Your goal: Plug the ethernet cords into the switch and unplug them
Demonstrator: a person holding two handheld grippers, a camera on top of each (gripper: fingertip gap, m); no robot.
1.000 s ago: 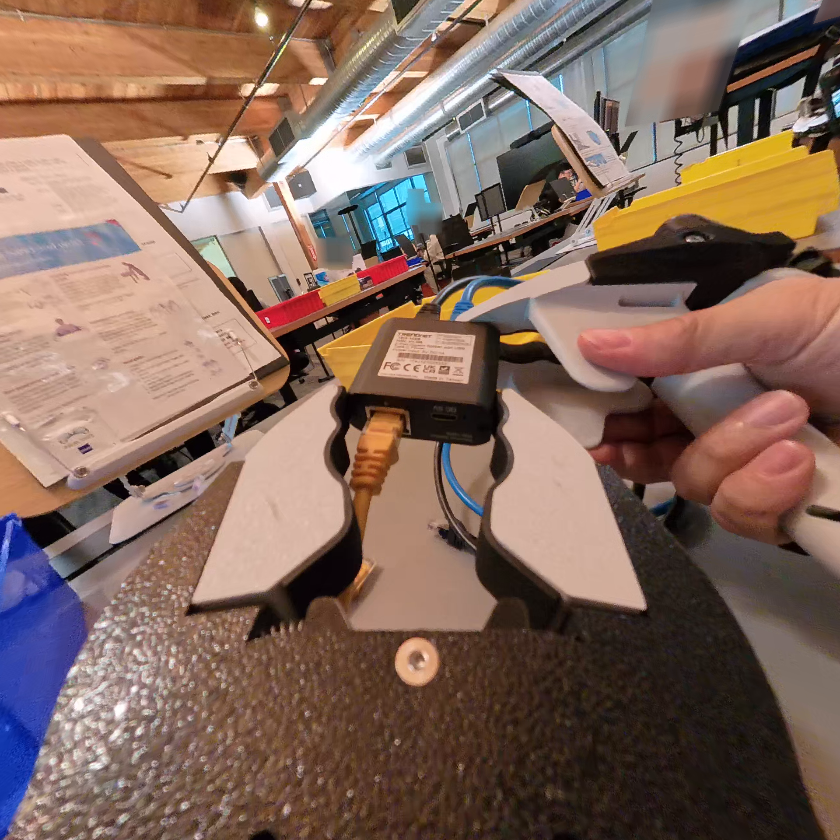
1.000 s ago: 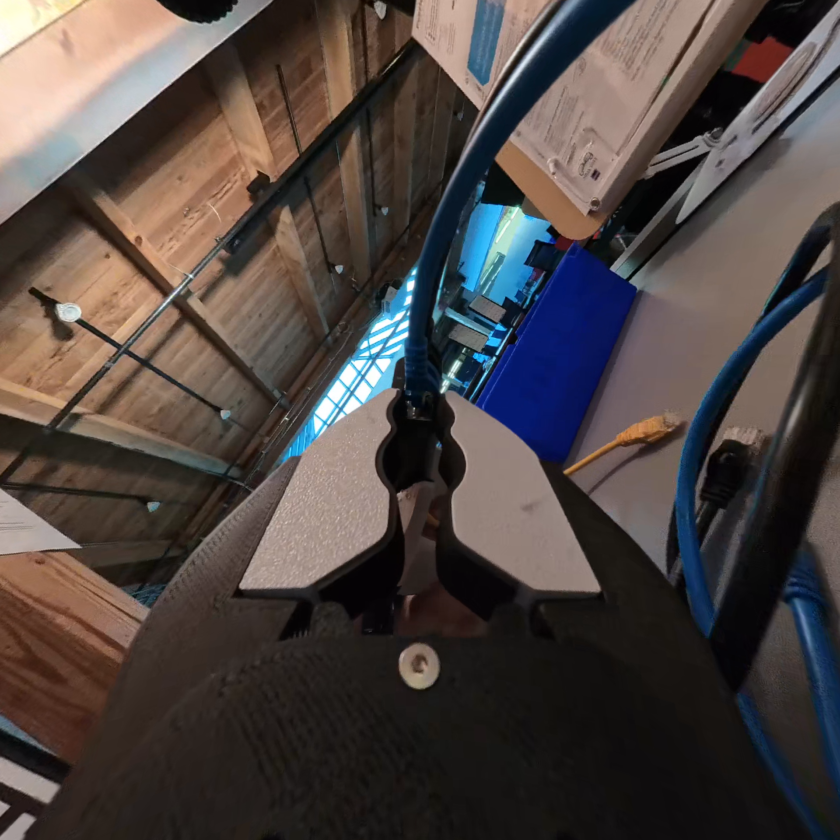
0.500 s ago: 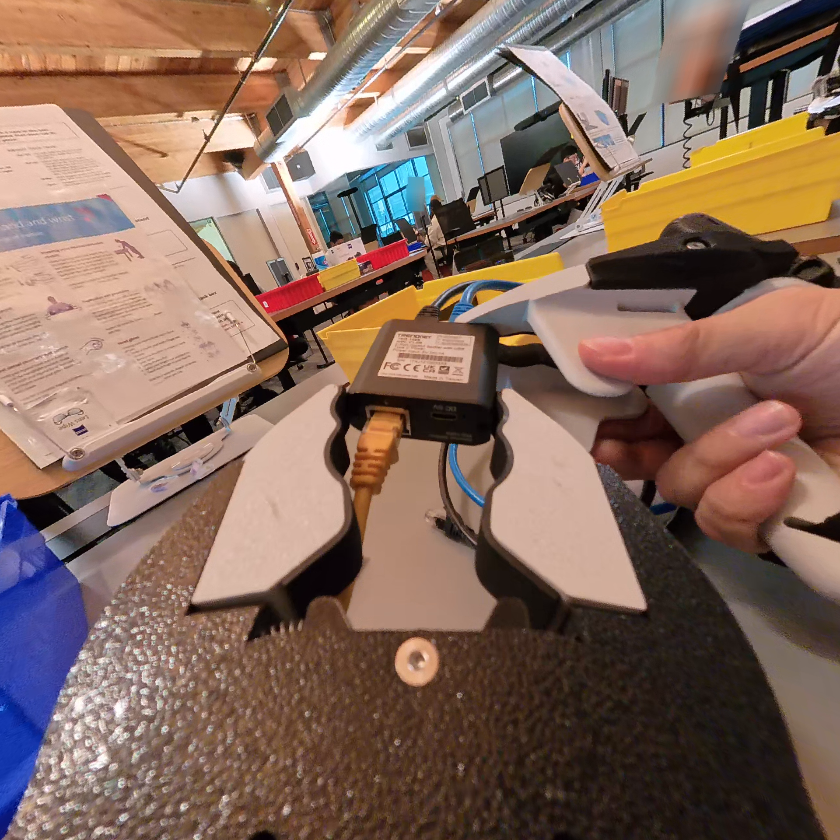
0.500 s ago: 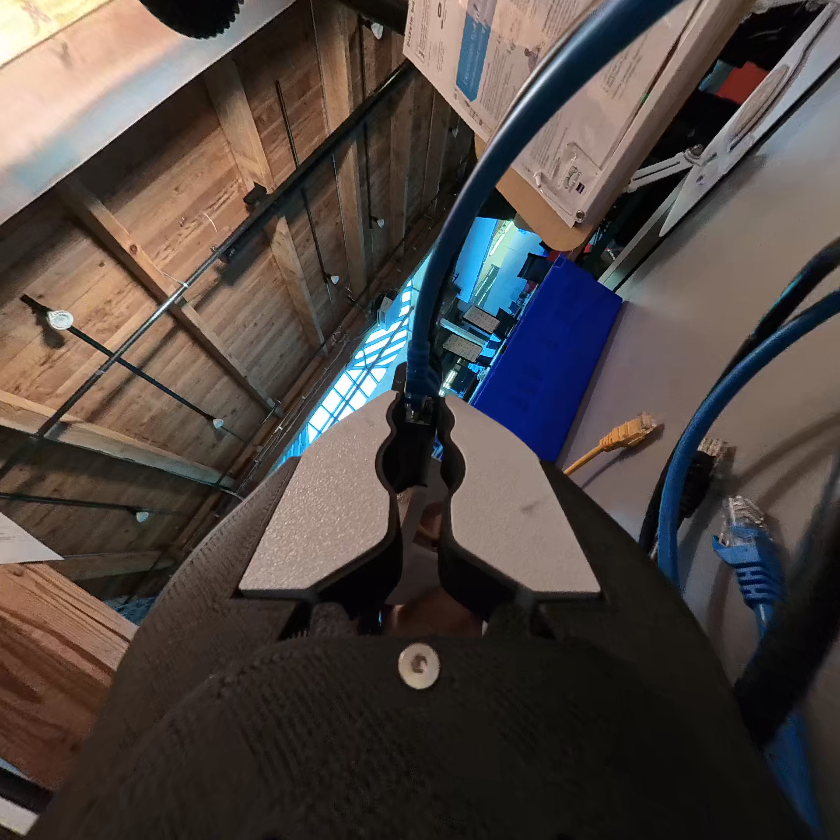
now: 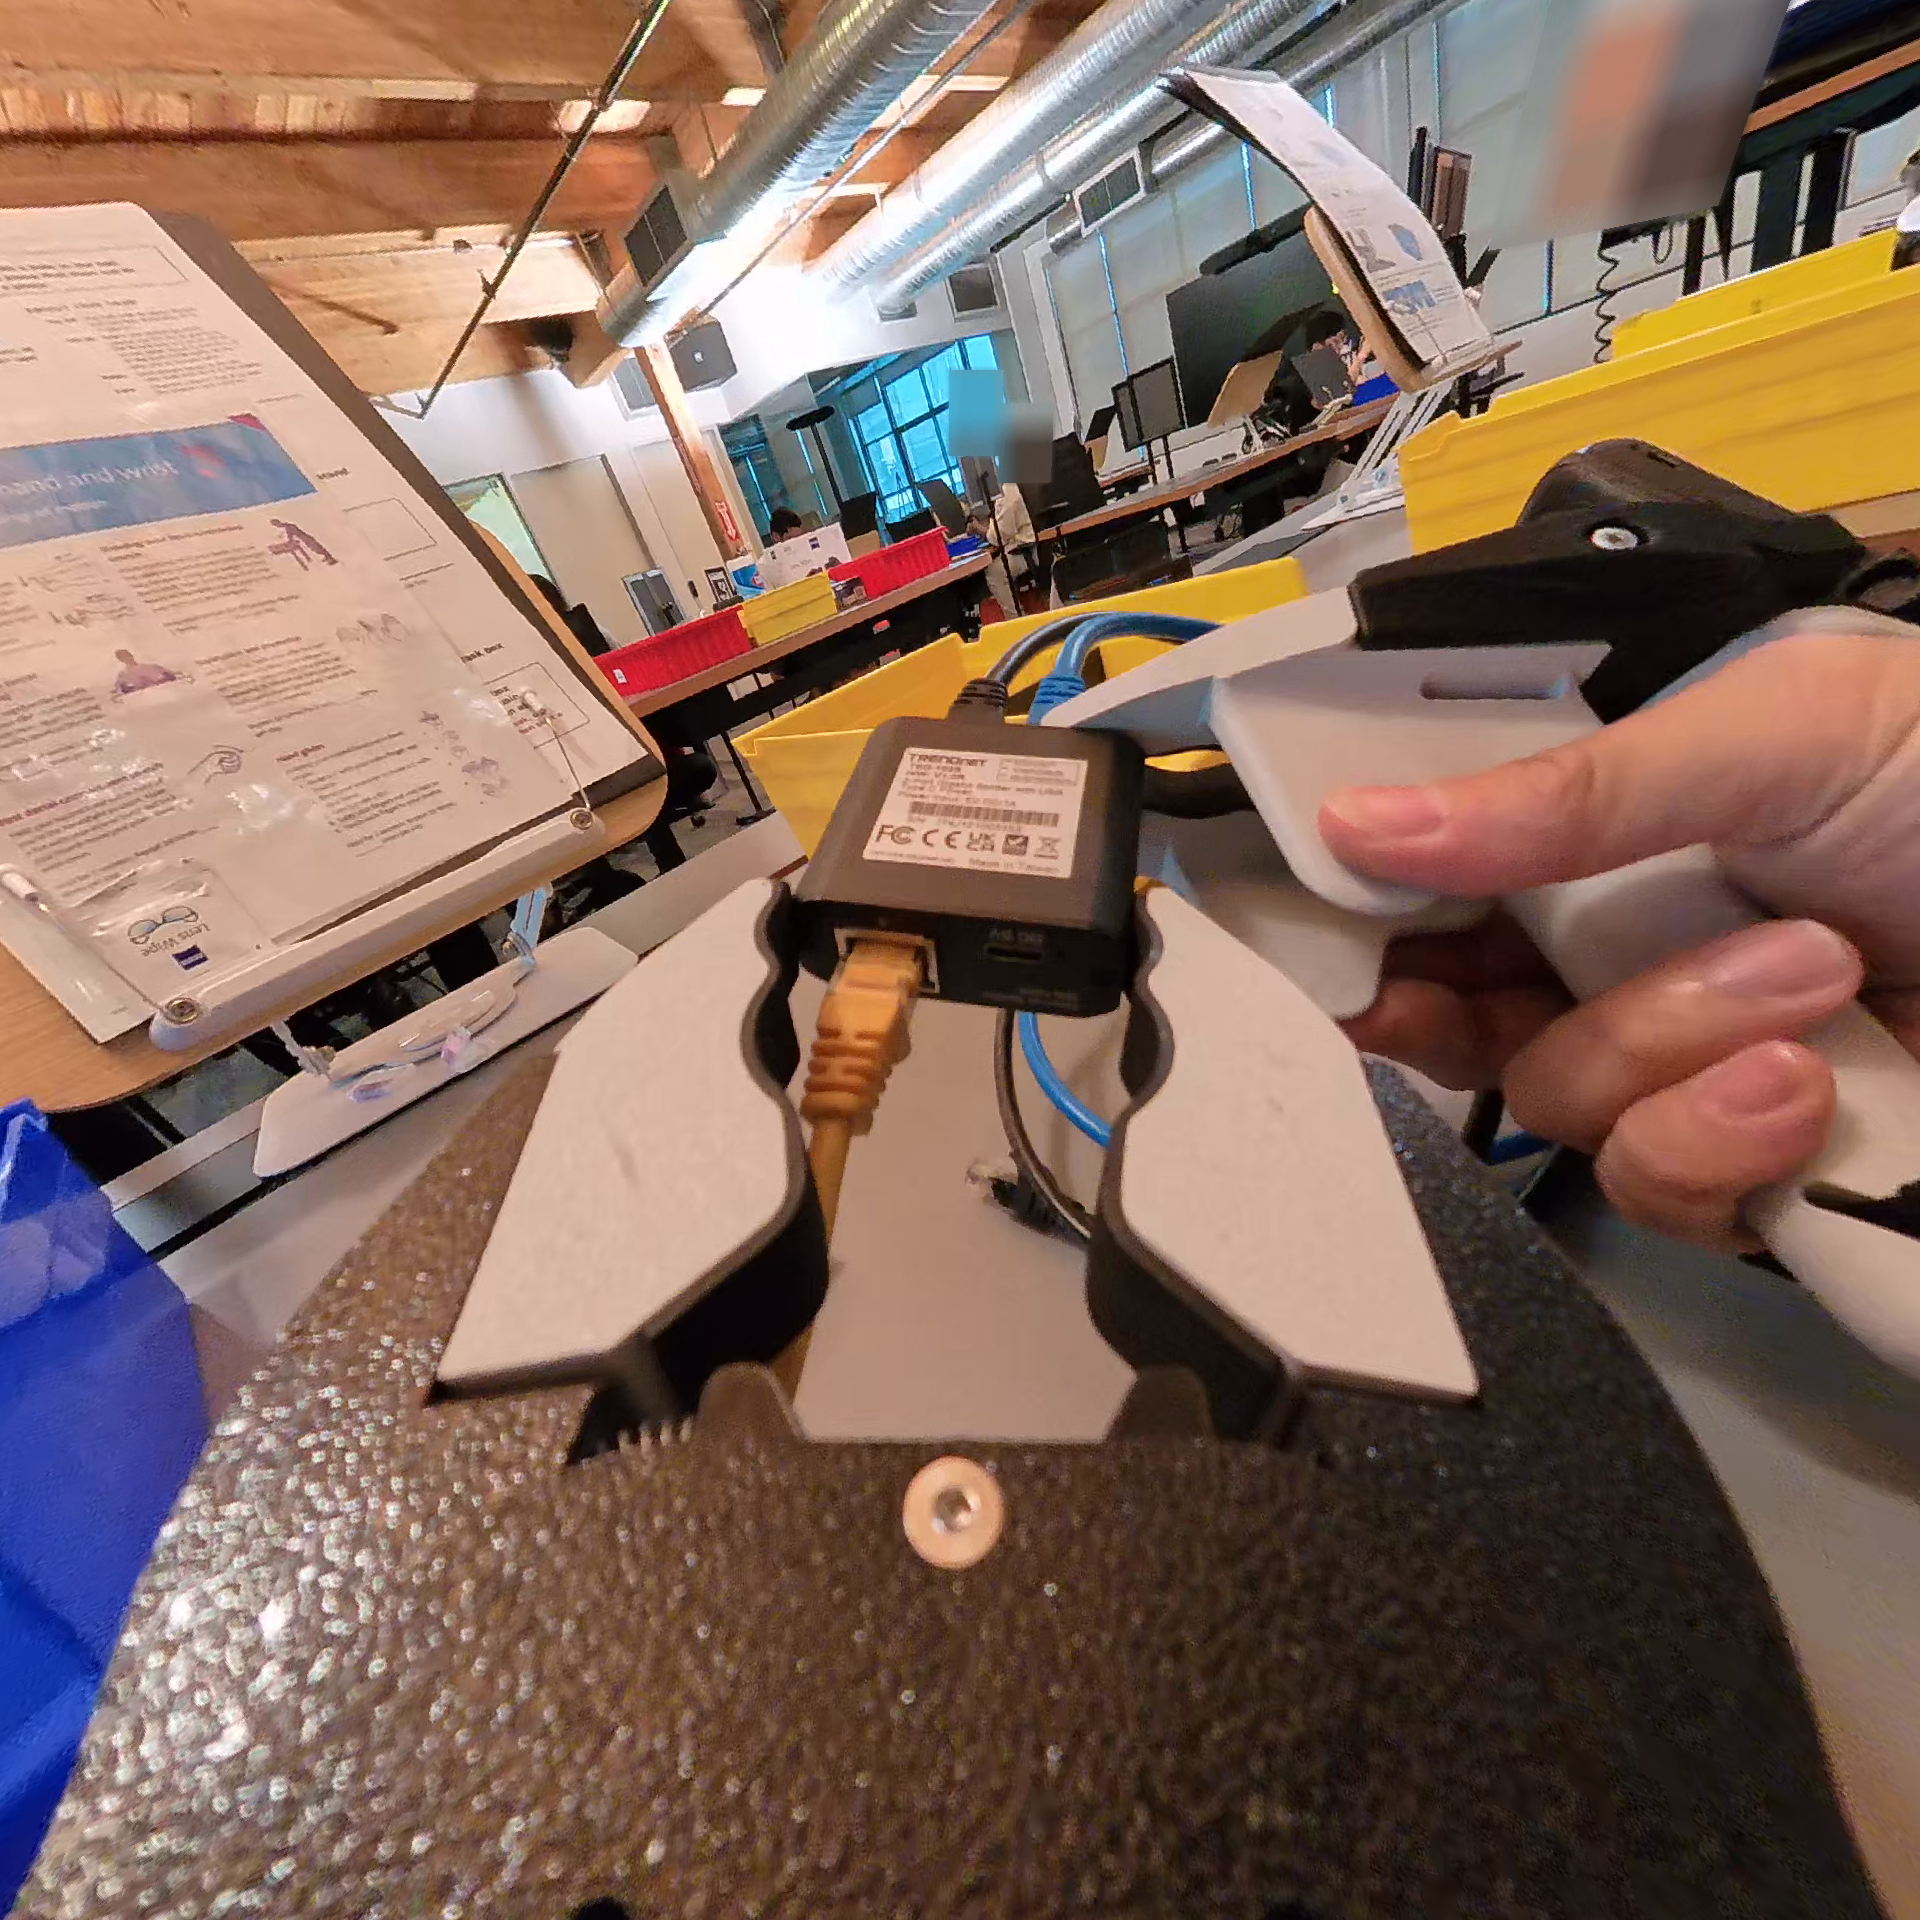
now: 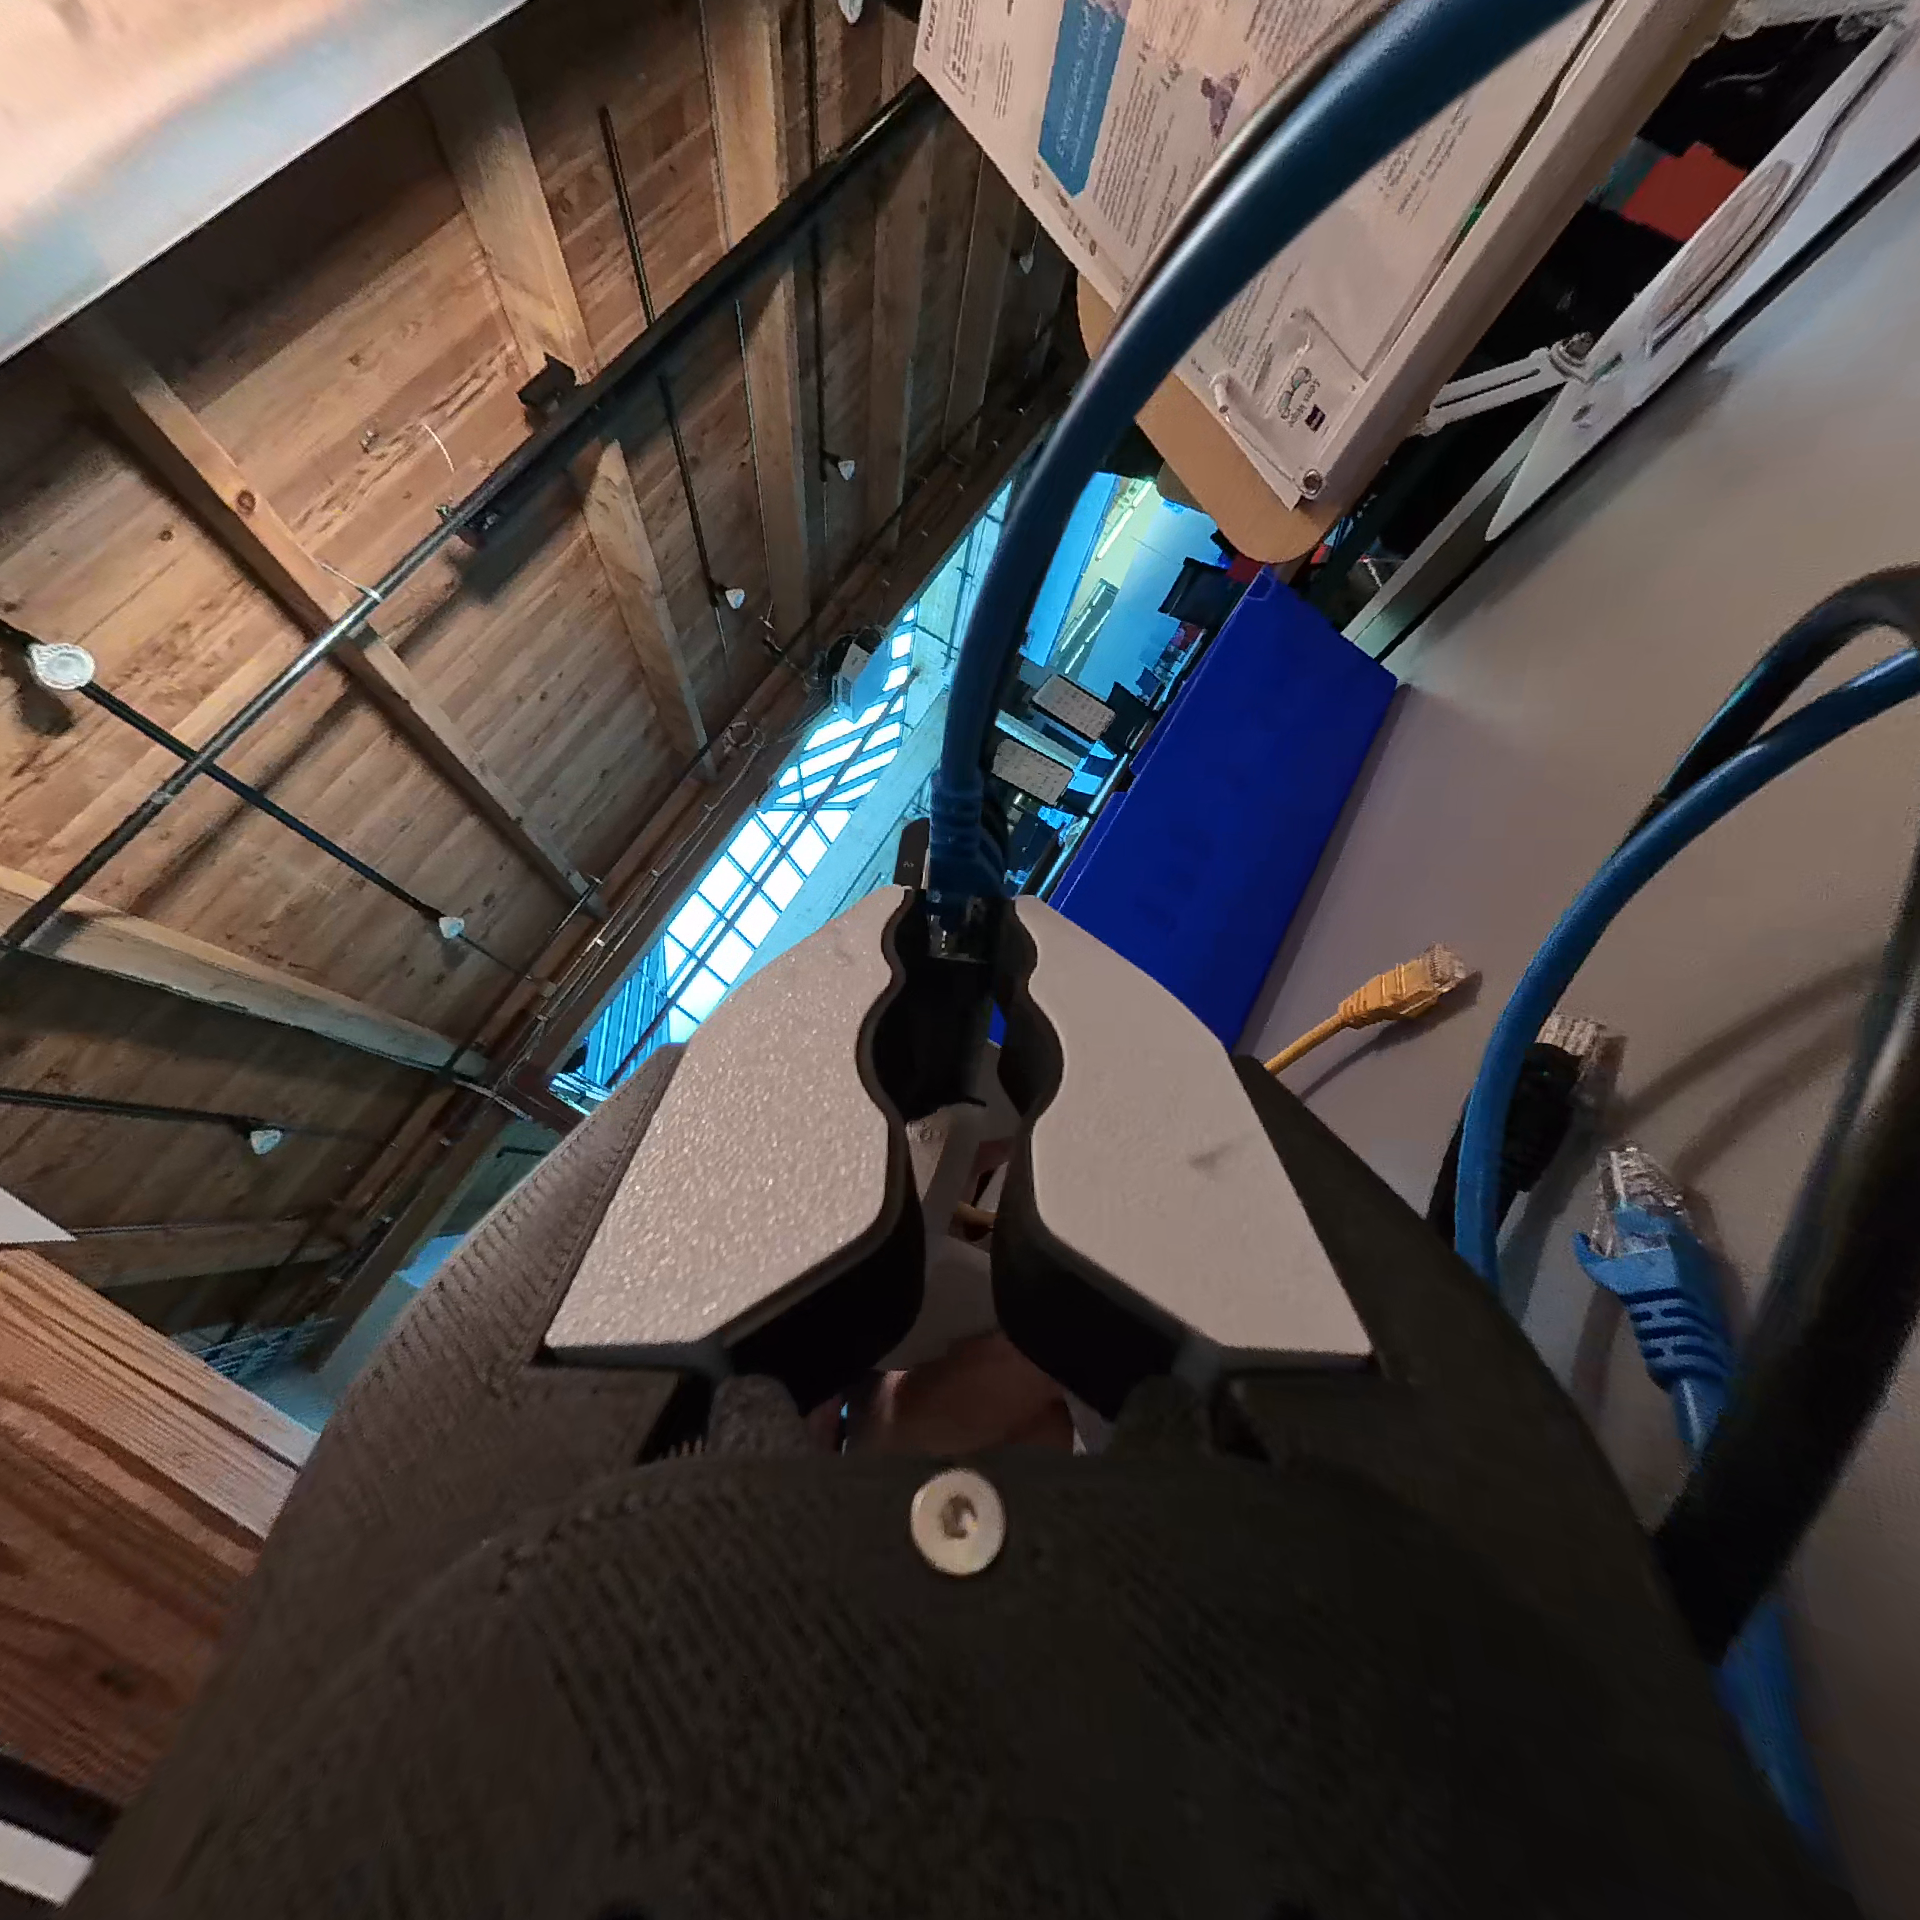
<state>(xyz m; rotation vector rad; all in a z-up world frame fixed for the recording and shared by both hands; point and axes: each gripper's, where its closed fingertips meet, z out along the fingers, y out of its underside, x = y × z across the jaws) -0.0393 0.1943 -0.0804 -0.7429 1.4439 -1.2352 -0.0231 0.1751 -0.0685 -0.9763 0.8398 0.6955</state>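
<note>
So the left tool (image 5: 961, 940) is clamped on the little black switch (image 5: 977, 857), one finger on each side, mid-frame in the left wrist view. Holding it up off the surface (image 5: 1714, 1403) like that makes sense: the ports face the camera and the body can't slide when something gets pushed or pulled.

An orange cord (image 5: 860, 1029) is seated in the port on the left side of the switch face and hangs down between the fingers.

The right tool (image 6: 956, 971) is pinched tight on the plug of a blue cord (image 6: 961, 821), which loops up to the top right of that frame. My guess is it's working the back of the switch, where a blue cable shows.

Lower right of the right wrist view, loose plugs lie on the grey surface: an orange plug (image 6: 1403, 982), a black plug (image 6: 1553, 1091) and a blue plug (image 6: 1652, 1268).
</note>
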